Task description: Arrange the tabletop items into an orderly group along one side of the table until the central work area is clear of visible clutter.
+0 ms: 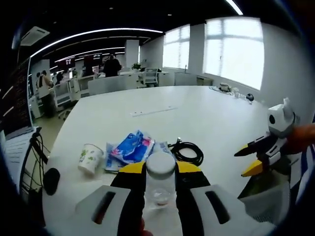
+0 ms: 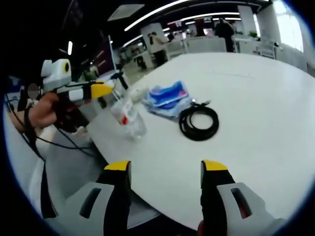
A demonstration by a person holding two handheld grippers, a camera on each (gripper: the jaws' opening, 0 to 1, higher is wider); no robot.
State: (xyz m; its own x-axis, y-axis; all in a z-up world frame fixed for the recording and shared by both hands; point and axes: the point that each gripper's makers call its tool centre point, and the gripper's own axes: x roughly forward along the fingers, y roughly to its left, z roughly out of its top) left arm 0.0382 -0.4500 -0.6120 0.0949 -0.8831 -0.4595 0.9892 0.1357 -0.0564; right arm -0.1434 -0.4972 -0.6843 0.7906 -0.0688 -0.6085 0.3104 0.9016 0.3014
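Note:
In the left gripper view my left gripper (image 1: 160, 169) is shut on a clear plastic bottle (image 1: 160, 189) with a white cap, which holds something red. Beyond it on the white table (image 1: 206, 118) lie a blue tissue packet (image 1: 132, 147), a paper cup (image 1: 90, 158) on its side and a coiled black cable (image 1: 187, 152). My right gripper (image 1: 250, 160) comes in from the right, open. In the right gripper view my right gripper (image 2: 166, 167) stands open over the table edge. My left gripper (image 2: 106, 93) holds the bottle (image 2: 128, 120) beside the packet (image 2: 167, 96) and the cable (image 2: 199, 123).
A thin white strip (image 1: 152, 111) lies mid-table, and small items (image 1: 226, 88) sit at the far right edge. Cables and a black object (image 1: 50, 178) hang left of the table. Desks, chairs and people stand far behind. A hand (image 2: 47, 110) grips the left tool.

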